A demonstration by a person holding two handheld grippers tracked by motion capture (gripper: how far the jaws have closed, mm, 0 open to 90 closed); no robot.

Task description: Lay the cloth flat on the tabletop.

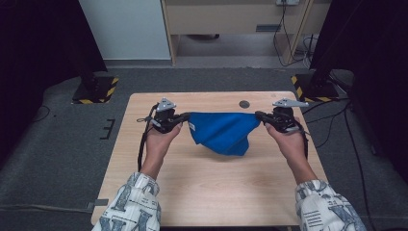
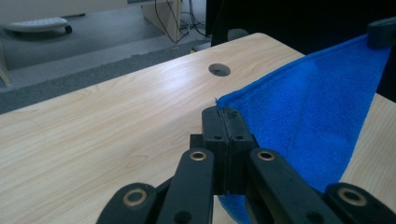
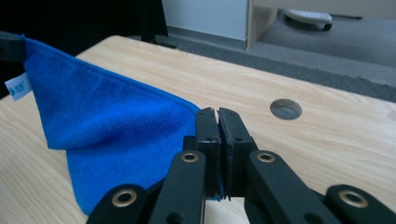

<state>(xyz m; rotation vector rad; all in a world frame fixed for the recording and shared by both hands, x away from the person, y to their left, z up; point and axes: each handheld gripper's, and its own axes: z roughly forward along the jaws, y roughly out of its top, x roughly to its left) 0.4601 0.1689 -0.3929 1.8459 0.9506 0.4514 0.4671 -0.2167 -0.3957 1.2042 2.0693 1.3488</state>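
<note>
A blue cloth [image 1: 221, 132] hangs stretched between my two grippers over the wooden table [image 1: 159, 159], its lower folds sagging toward the tabletop. The left gripper [image 1: 186, 116] pinches the cloth's left corner, where a small white label shows. The right gripper [image 1: 258, 115] pinches the opposite corner. In the left gripper view the jaws [image 2: 225, 112] stand pressed together on the blue cloth [image 2: 317, 121]. In the right gripper view the right gripper [image 3: 214, 112] is likewise shut on the blue cloth [image 3: 112, 135], whose far corner is held by the other gripper [image 3: 10, 46].
A round cable hole [image 1: 244, 104] sits in the table near its far edge. Beyond the table lie grey carpet, two stands with yellow-black striped bases [image 1: 96, 89], and a wooden desk frame [image 1: 231, 19] with cables.
</note>
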